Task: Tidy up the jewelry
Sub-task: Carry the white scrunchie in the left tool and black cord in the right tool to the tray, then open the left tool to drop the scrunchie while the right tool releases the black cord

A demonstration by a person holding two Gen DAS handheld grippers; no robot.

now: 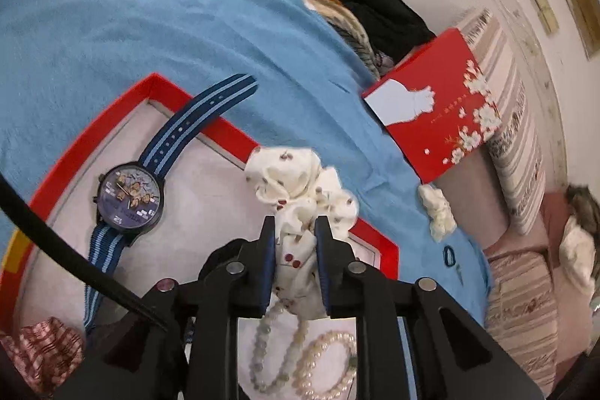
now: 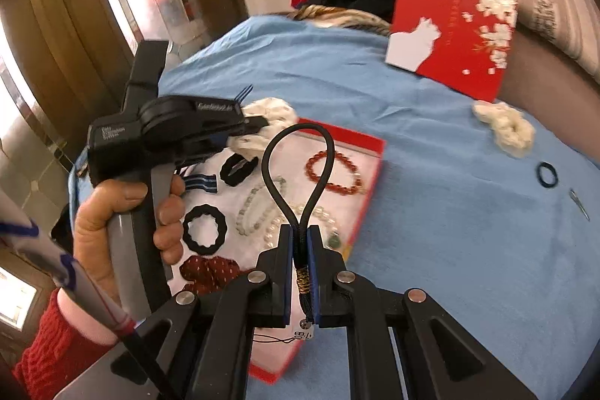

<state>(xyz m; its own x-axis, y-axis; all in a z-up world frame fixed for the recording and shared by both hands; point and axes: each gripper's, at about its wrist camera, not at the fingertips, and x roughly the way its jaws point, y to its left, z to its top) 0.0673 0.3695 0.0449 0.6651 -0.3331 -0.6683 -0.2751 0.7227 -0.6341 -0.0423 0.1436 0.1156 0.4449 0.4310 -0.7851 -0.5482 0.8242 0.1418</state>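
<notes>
My left gripper [image 1: 294,227] is shut on a cream cherry-print scrunchie [image 1: 300,182] and holds it over the red-rimmed tray [image 1: 232,134]. In the tray lie a blue-strapped watch [image 1: 131,197] and pale bead bracelets [image 1: 322,362]. My right gripper [image 2: 300,235] is shut on a black cord loop hair tie [image 2: 300,167] above the same tray [image 2: 375,182], which holds a red bead bracelet [image 2: 333,171], black hair ties [image 2: 204,229] and a dark red scrunchie [image 2: 210,270]. The left gripper also shows in the right wrist view [image 2: 258,124].
A blue towel [image 2: 450,212] covers the bed. On it lie the red cat-print lid [image 2: 450,29], a cream scrunchie [image 2: 506,126], a small dark ring tie [image 2: 547,175] and a thin hairpin [image 2: 579,203]. Piled clothes [image 1: 367,2] sit at the far end.
</notes>
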